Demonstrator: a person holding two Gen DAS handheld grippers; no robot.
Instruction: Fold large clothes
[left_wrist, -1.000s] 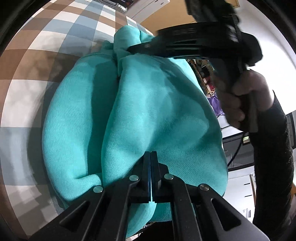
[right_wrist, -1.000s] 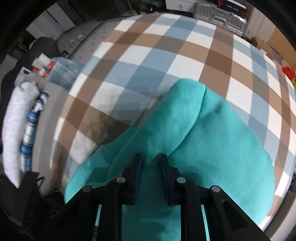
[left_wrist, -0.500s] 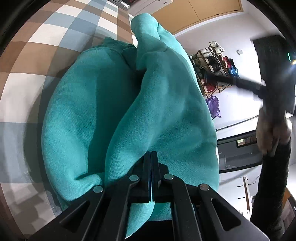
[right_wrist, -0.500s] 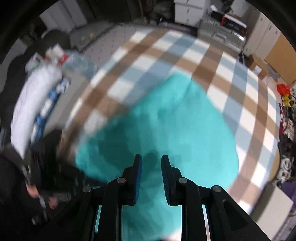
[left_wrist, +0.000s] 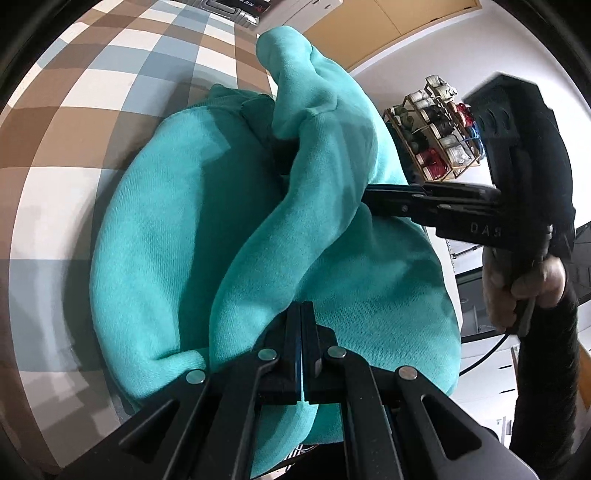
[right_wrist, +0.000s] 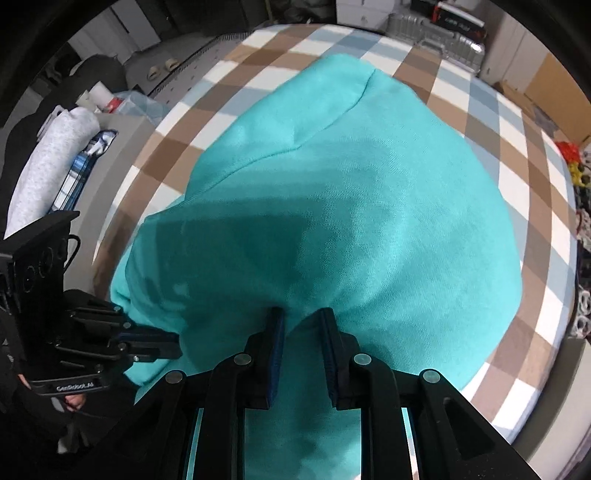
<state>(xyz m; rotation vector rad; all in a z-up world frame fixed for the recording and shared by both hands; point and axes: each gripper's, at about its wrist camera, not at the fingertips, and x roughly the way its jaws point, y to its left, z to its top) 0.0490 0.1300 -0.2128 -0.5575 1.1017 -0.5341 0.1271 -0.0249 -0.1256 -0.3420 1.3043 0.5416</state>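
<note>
My left gripper (left_wrist: 301, 314) has its jaws pressed fully together on a raised fold of the teal sweatshirt (left_wrist: 258, 229), which lies bunched on the checked blanket (left_wrist: 74, 110) in brown, blue and white. From this camera I see the garment humped in two lobes with a ridge of cloth running up between them, and a sleeve-like end standing up at the far side. It also shows my right gripper (left_wrist: 369, 201) coming in from the side, its tips buried in that ridge, and my right hand (left_wrist: 517, 288) in a dark sleeve wrapped round the handle; behind it a small rack of shoes (left_wrist: 439, 129) stands by a white wall. The right camera looks nearly straight down instead: there the sweatshirt spreads as one broad, smooth mound with a seam curving across its far part, and my right gripper's jaws stand a little apart with cloth bulging between them, seemingly pinched, though the contact itself is hard to make out. My left gripper (right_wrist: 173, 341) shows at the near edge of the garment, and folded laundry (right_wrist: 48, 162) lies beyond the blanket's edge.
</note>
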